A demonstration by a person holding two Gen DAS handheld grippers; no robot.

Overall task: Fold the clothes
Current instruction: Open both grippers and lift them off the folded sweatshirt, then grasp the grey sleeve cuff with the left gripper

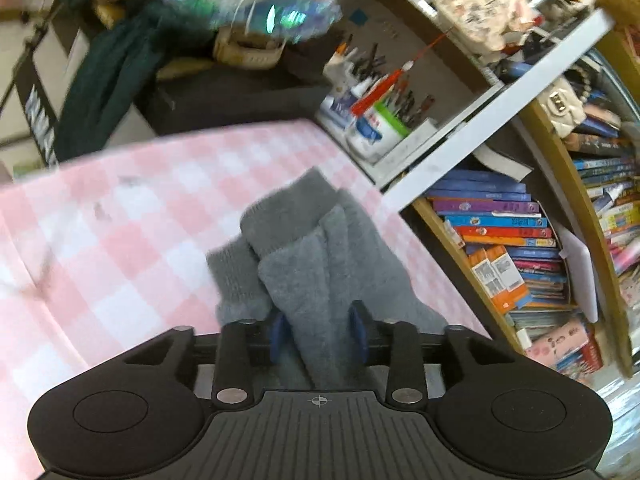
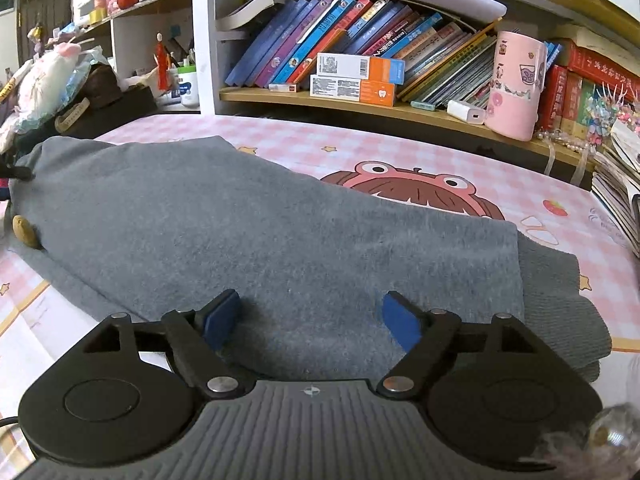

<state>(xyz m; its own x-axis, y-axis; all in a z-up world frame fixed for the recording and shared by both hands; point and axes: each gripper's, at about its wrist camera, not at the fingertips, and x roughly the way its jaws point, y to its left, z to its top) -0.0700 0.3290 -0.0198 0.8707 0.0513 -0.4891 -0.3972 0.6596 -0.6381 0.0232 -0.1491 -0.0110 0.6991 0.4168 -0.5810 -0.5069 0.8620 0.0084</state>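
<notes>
A grey fleece garment (image 2: 240, 232) lies folded on the pink checked table cover (image 2: 460, 156), with a ribbed hem (image 2: 560, 304) at the right. My right gripper (image 2: 312, 320) hovers over its near edge, open, with nothing between the blue pads (image 2: 400, 328). In the left wrist view a bunched grey sleeve with a ribbed cuff (image 1: 288, 208) stretches away from me. My left gripper (image 1: 318, 336) has its jaws partly apart, and a thick fold of the grey garment (image 1: 316, 280) fills the gap between the pads without being squeezed.
A bookshelf (image 2: 360, 104) packed with books runs along the far edge of the table, with a pink cup (image 2: 514, 84) and a white charger (image 2: 466, 112) on it. Stacked books (image 2: 616, 184) sit at the right. Bags and a plush toy (image 2: 48, 80) crowd the left.
</notes>
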